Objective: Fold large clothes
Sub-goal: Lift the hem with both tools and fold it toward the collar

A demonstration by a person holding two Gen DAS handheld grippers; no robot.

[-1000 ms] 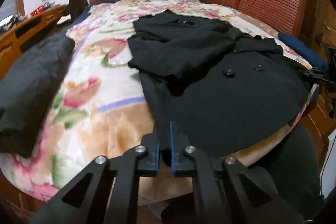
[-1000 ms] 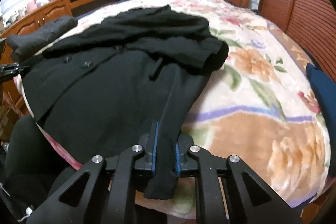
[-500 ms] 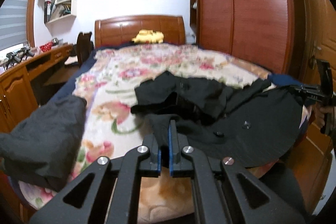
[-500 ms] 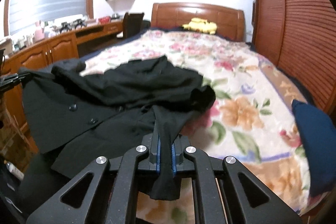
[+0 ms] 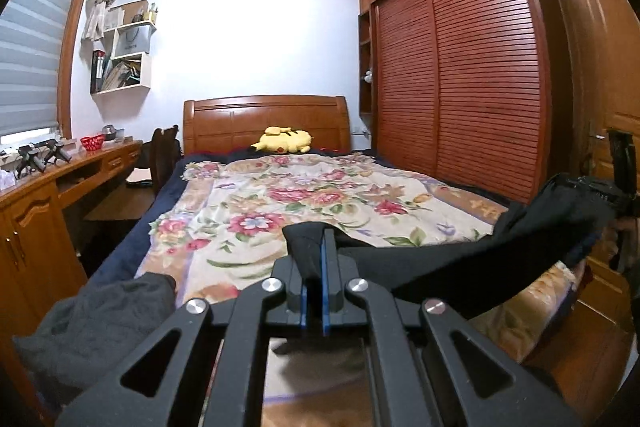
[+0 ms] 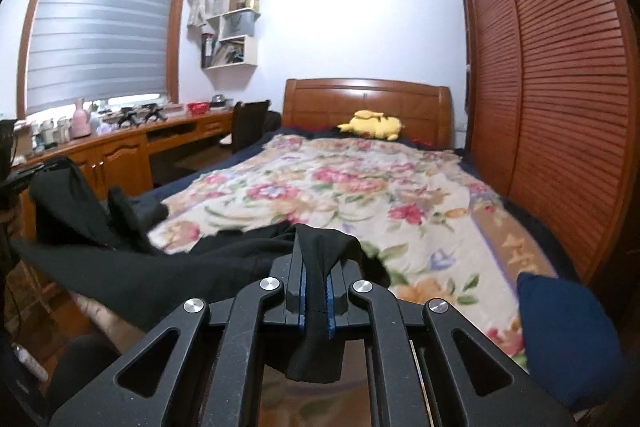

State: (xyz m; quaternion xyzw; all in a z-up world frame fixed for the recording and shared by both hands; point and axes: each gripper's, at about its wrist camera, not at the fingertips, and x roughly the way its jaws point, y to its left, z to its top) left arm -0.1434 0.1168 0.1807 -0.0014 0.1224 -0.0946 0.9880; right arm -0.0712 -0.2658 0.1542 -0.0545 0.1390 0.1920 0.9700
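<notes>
A large black coat (image 5: 472,267) is lifted off the floral bed (image 5: 304,203) and hangs stretched between my two grippers near the foot of the bed. My left gripper (image 5: 314,259) is shut on one edge of the coat. My right gripper (image 6: 314,267) is shut on the other edge, with a fold of cloth (image 6: 316,347) hanging down between the fingers. In the right wrist view the coat (image 6: 120,267) sags to the left toward the other gripper (image 6: 24,175). In the left wrist view the right gripper (image 5: 620,183) shows at the far right.
A grey garment (image 5: 92,331) lies on the bed's near left corner. A dark blue folded item (image 6: 568,339) lies at the bed's near right. A yellow plush (image 5: 284,141) sits by the headboard. A wooden desk (image 6: 120,151) runs along the left, a slatted wardrobe (image 5: 472,75) along the right.
Both grippers have risen and tilted up, lifting the coat's lower edge off the bed. The coat no longer lies spread on the blanket, whose far part is now bare.
</notes>
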